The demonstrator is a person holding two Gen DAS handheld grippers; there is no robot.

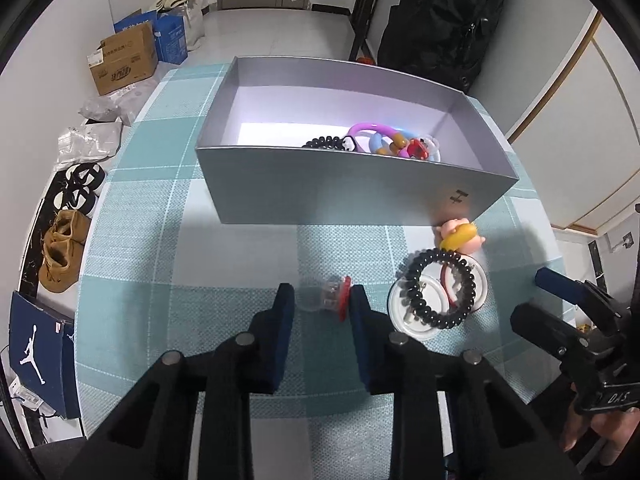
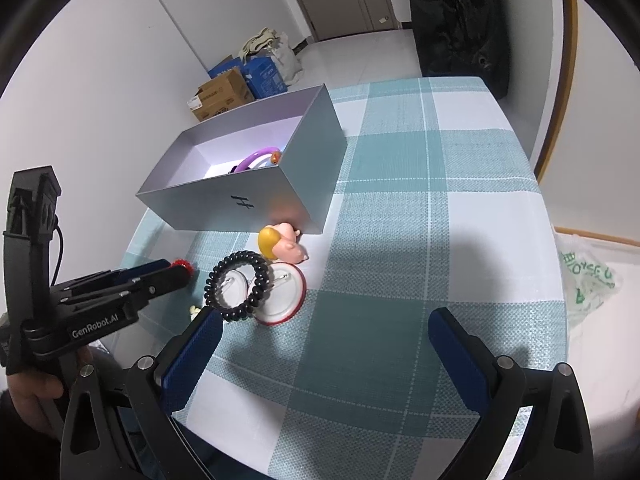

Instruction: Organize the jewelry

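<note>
A grey open box (image 1: 344, 190) stands on the checked tablecloth and holds several hair ties and trinkets (image 1: 384, 144). My left gripper (image 1: 322, 304) has its jaws around a clear trinket with a red disc (image 1: 334, 300), and they look closed on it. To its right a black spiral hair tie (image 1: 440, 288) lies on two round white badges (image 1: 416, 312), beside a pink and yellow figure (image 1: 460, 236). My right gripper (image 2: 326, 328) is open and empty, low over the cloth just right of the badges (image 2: 284, 296) and hair tie (image 2: 238, 284).
The box (image 2: 256, 196) sits at the table's far left in the right wrist view. Cardboard boxes (image 1: 124, 60), bags and shoes (image 1: 64, 256) lie on the floor beyond the table's left edge. A plastic bag (image 2: 588, 280) lies past the right edge.
</note>
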